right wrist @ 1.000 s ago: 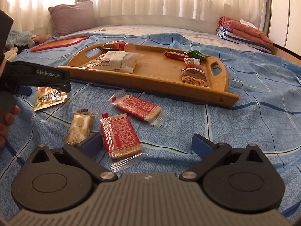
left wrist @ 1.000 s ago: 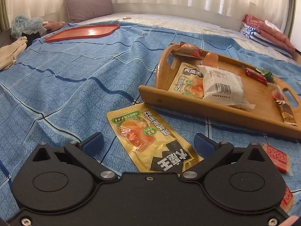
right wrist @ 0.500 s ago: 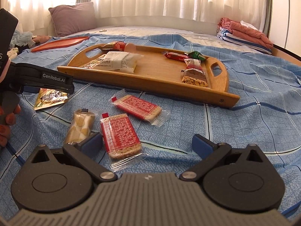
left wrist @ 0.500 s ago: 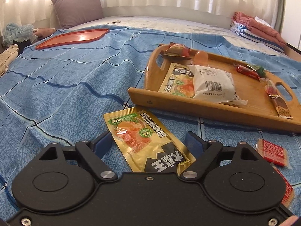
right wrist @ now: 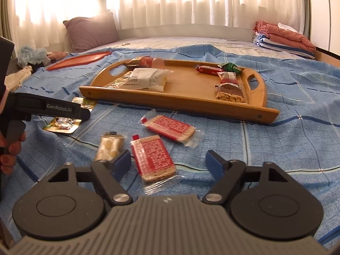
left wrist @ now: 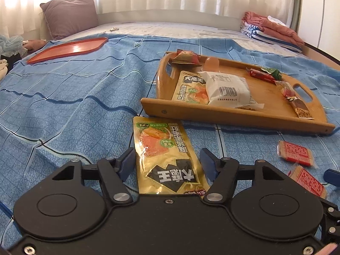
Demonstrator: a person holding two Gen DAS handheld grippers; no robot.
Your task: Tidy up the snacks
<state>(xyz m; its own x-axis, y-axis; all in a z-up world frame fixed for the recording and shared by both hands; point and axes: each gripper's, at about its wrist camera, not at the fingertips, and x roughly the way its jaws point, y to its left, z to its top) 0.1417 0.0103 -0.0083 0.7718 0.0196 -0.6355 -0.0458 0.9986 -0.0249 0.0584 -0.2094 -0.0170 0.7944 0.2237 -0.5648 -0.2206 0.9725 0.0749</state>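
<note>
A yellow snack pouch (left wrist: 163,155) lies flat on the blue bedspread between the fingers of my left gripper (left wrist: 167,162), which is open around its near end. Beyond it stands a wooden tray (left wrist: 212,111) holding several snacks, among them a second yellow pouch (left wrist: 189,87) and a white packet (left wrist: 228,89). My right gripper (right wrist: 169,163) is open and empty just above a red cracker pack (right wrist: 152,157). A second red cracker pack (right wrist: 170,126) and a pale biscuit pack (right wrist: 110,147) lie near it. The left gripper's body (right wrist: 48,108) partly hides the yellow pouch (right wrist: 63,123) in the right wrist view.
An orange tray lid (left wrist: 68,48) lies far left on the bed. A purple pillow (left wrist: 70,17) leans at the back. Folded towels (left wrist: 274,29) sit at the back right. Clothes (right wrist: 31,55) are heaped at the left edge.
My left gripper has moved forward over the yellow pouch and its fingers have narrowed around it. The right gripper has hardly moved.
</note>
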